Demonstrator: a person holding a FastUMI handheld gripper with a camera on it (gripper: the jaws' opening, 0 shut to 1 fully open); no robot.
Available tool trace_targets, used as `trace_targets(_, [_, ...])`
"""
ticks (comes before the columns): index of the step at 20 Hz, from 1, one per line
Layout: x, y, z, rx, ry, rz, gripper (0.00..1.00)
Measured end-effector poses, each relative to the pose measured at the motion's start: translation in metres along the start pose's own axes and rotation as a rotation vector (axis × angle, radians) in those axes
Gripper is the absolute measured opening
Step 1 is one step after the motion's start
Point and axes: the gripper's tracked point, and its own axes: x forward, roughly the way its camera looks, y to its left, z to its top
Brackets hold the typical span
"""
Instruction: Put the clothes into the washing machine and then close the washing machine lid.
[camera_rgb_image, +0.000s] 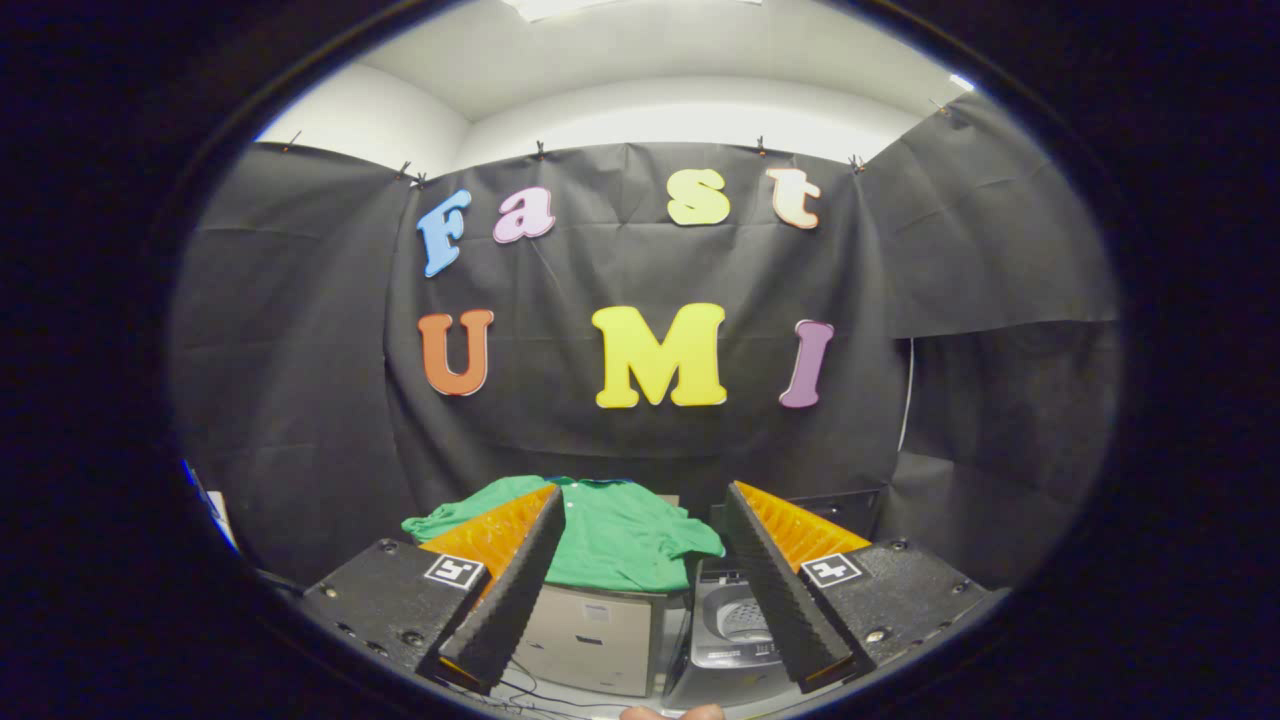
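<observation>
gripper (640, 560) jaws apart, empty | shirt (610, 540) draped on box (590, 635), beyond fingers | washer (735, 640) just right of box, tub showing | risk: loose cloth snags box edge or drapes over washer rim, blocking lid

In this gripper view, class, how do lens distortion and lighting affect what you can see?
Gripper view: fisheye bends the booth wall; even overhead light, no glare; the open claw is sharp; green T-shirt on the box is clear; washing machine beside it is dimmer.

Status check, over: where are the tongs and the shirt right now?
Tongs open, holding nothing. Crumpled green cloth shirt beyond them, draped over a pale box. Small grey washing machine beside it, lid up. Nothing between.
</observation>
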Motion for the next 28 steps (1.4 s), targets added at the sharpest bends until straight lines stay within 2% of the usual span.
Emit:
trace_targets(7, [0.079, 0.053, -0.026, 0.015, 0.196, 0.175, 1.00])
trace_targets(12, [0.148, 0.081, -0.061, 0.071, 0.480, 0.258, 1.00])
trace_targets(15, [0.182, 0.091, -0.082, 0.076, 0.648, 0.257, 1.00])
trace_targets(18, [0.215, 0.101, -0.097, 0.029, 0.766, 0.241, 1.00])
trace_targets(25, [0.270, 0.110, -0.139, 0.004, 1.078, 0.151, 1.00])
trace_targets(28, [0.283, 0.113, -0.151, 0.018, 1.162, 0.113, 0.99])
